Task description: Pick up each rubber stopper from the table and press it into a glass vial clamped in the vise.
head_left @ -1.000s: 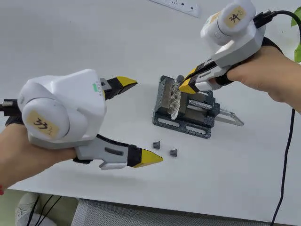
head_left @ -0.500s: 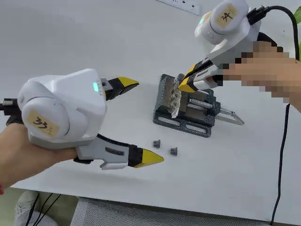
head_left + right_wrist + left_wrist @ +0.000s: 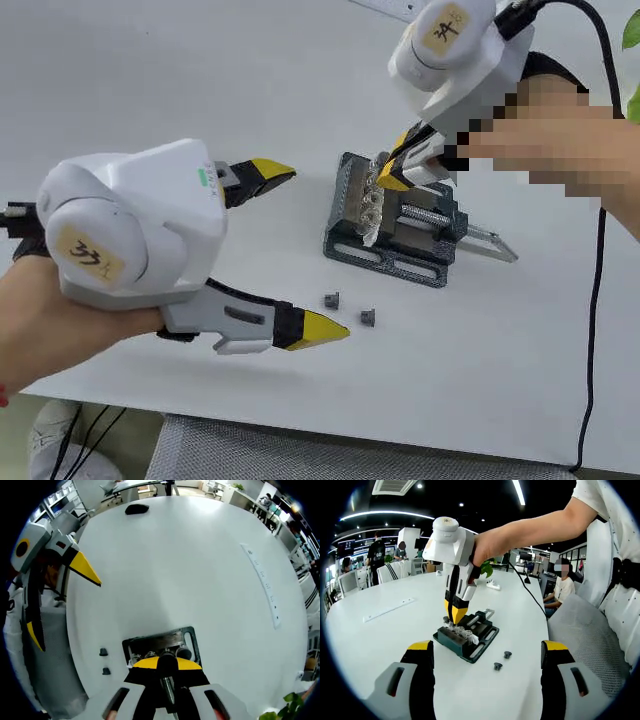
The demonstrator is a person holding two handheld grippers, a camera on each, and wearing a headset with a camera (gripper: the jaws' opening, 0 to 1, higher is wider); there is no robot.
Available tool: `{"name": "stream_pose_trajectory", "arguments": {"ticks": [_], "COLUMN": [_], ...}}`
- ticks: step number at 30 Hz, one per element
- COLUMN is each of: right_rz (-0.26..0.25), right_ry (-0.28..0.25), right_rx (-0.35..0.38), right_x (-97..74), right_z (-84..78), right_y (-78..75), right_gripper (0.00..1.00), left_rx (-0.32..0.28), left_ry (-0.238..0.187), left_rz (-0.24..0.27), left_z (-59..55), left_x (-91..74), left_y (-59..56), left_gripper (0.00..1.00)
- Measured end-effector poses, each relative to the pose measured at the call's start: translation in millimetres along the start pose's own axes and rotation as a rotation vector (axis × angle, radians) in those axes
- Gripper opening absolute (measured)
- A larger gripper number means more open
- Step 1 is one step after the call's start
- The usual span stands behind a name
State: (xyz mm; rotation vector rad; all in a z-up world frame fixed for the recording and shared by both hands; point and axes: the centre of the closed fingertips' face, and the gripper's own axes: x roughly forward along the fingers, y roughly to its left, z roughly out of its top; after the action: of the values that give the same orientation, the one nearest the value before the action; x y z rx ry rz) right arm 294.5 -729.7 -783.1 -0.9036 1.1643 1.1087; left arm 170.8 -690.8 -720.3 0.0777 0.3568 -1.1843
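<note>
A dark vise (image 3: pixel 395 250) stands mid-table and clamps a row of glass vials (image 3: pixel 371 206). My right gripper (image 3: pixel 391 181) hangs tip-down right over the far end of that row, shut on a dark rubber stopper (image 3: pixel 167 661). The right gripper view looks down on the vise (image 3: pixel 159 642) just beyond the stopper. Two more grey stoppers (image 3: pixel 332 300) (image 3: pixel 368 318) lie on the table in front of the vise. My left gripper (image 3: pixel 298 250) hovers open and empty to the left, level with the vise (image 3: pixel 467 639); the right gripper (image 3: pixel 455 616) and loose stoppers (image 3: pixel 502 660) show there too.
The white table (image 3: pixel 200 80) stretches wide to the left and behind the vise. A power strip (image 3: pixel 260 575) lies on it at the far side. A black cable (image 3: pixel 598 300) trails down on the right. The table's front edge (image 3: pixel 400 435) runs close below the loose stoppers.
My right gripper has moved left and tipped steeper, bringing its tip over the vials. The left gripper has stayed where it was, still open.
</note>
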Motion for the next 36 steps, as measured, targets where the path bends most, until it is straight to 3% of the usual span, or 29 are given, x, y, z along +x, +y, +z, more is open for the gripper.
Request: {"name": "stream_pose_trajectory", "arguments": {"ticks": [4,28,32,36], "right_rz": [0.002,0.003,-0.002,0.009], "right_ry": [-0.008,0.052,0.037,-0.007], "right_rx": [0.002,-0.022,-0.036,0.008], "right_x": [-0.1,1.8,1.4,0.4], "right_z": [0.9,-1.8,-3.0,-4.1], "right_y": [6.1,8.0,7.1,11.4], "right_gripper": [0.04,0.04,0.06,0.07], "left_rx": [-0.003,-0.01,-0.006,-0.005], "left_ry": [-0.002,-0.009,-0.007,-0.009], "left_rz": [0.005,-0.002,-0.008,-0.011], "left_z": [0.5,2.8,3.1,4.6], "left_x": [-0.9,0.8,2.2,2.1], "left_y": [1.5,-1.0,-2.4,-3.4], "left_gripper": [0.88,0.86,0.86,0.86]}}
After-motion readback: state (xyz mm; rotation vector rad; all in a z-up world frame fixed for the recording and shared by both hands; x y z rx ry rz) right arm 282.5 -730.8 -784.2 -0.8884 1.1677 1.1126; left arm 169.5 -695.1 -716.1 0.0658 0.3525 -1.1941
